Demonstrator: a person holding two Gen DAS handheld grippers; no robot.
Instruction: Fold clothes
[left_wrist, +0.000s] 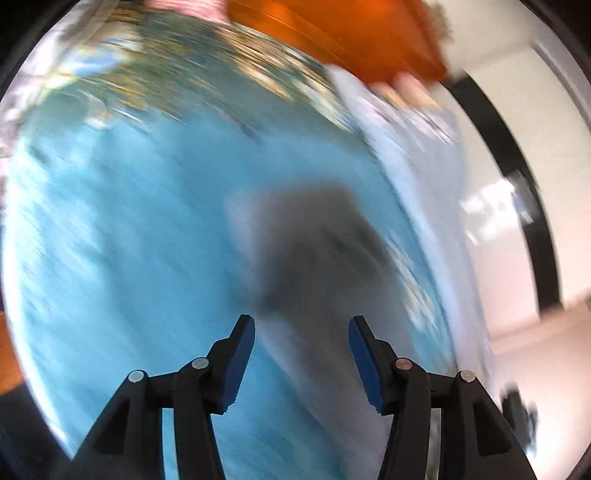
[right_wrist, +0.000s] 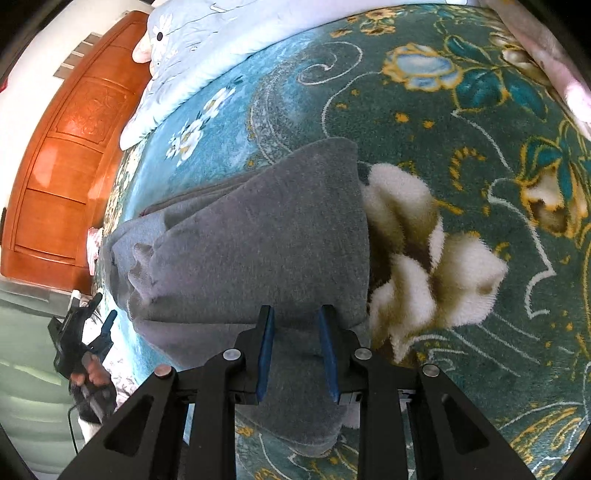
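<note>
1. Grey garment (right_wrist: 258, 240) lies partly folded on the floral blanket (right_wrist: 461, 122) covering the bed, toward the side nearest the wooden cabinet (right_wrist: 70, 155).
2. Right gripper (right_wrist: 297, 350): jaws pinching the garment's near edge.
3. Left gripper (left_wrist: 301, 363): jaws spread, nothing between them; view motion-blurred.
4. Judgement: mid-fold. Next, left must retake a free edge.

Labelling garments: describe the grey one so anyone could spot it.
On the teal floral blanket, look near the middle beside the big white flower. The grey garment lies there folded, plain and unpatterned, with the right gripper over its near edge.
</note>
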